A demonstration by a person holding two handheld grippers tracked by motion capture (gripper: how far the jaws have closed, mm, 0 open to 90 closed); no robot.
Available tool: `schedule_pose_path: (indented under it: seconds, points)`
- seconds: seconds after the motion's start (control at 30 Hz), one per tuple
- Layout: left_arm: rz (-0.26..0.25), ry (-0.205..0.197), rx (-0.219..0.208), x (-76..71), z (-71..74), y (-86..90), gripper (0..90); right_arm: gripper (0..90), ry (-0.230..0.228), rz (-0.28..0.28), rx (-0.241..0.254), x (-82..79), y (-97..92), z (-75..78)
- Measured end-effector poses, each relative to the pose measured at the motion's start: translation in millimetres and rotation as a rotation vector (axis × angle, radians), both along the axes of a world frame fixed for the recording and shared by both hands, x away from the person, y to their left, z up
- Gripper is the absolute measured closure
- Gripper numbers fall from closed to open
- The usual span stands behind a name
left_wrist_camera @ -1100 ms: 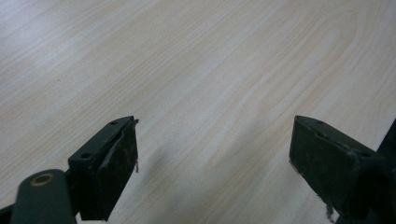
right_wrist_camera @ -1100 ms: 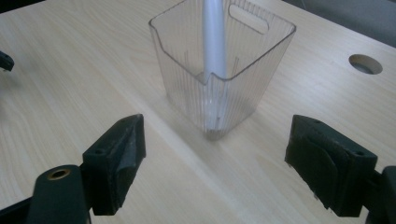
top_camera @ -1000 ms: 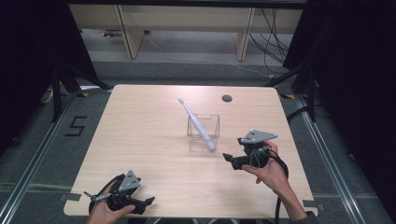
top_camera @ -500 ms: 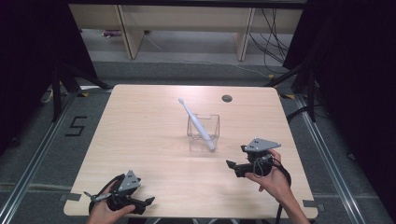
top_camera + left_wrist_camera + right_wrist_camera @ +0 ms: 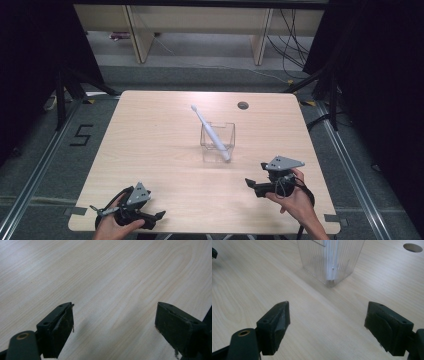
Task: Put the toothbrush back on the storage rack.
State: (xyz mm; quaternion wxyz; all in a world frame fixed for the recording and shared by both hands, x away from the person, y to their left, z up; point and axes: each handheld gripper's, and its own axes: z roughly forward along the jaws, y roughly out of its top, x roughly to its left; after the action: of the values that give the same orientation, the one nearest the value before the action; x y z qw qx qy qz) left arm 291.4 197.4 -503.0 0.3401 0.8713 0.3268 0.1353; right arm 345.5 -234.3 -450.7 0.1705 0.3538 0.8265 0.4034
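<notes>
A clear square plastic cup (image 5: 218,141) stands upright near the middle of the wooden table (image 5: 165,130). A white toothbrush (image 5: 210,132) leans in it, head up and to the far left. In the right gripper view the ribbed cup (image 5: 331,260) rises ahead of the jaws, with the brush's white handle (image 5: 332,257) inside. My right gripper (image 5: 249,183) rests low at the front right, open and holding nothing, well short of the cup. At the front left edge my left gripper (image 5: 159,215) is open over bare wood, its jaws wide apart.
A round cable hole (image 5: 243,105) sits in the table's far right part, also seen as the hole (image 5: 412,247) past the cup. Black frames and cables surround the table; a shelf unit (image 5: 200,30) stands beyond its far edge.
My right gripper has drawn back from beside the cup toward the front right edge of the table. The left gripper, cup and toothbrush have stayed put.
</notes>
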Motion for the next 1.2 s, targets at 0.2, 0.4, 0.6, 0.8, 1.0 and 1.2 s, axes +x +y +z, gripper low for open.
schedule_pose_path:
  seconds: [0.2, 0.4, 0.6, 0.8, 1.0, 1.2]
  points:
    - [0.0, 0.005, 0.001, 0.2, 0.2, 0.1, 14.8, 20.2, 0.017, 0.0, 0.005, -4.8, -3.0, -3.5]
    - [0.001, -0.001, -0.002, -0.2, 0.2, -0.1, 14.8, 20.2, 0.015, -0.009, 0.015, -9.8, -9.1, -5.9]
    - [-0.003, 0.007, 0.006, 0.4, 0.6, 0.3, 14.7, 19.7, 0.042, -0.005, 0.007, -15.1, -14.5, -9.9]
    - [-0.002, 0.008, 0.006, 0.4, 0.6, 0.3, 14.8, 19.4, 0.048, -0.01, 0.011, -17.9, -18.6, -15.0]
    - [0.001, 0.0, -0.002, -0.1, 0.0, -0.1, 14.7, 17.0, 0.075, 0.002, -0.001, -21.6, -22.3, -19.5]
    - [0.001, -0.001, -0.001, -0.3, 0.1, -0.1, 14.8, 16.1, 0.098, -0.023, -0.006, -27.5, -25.6, -24.0]
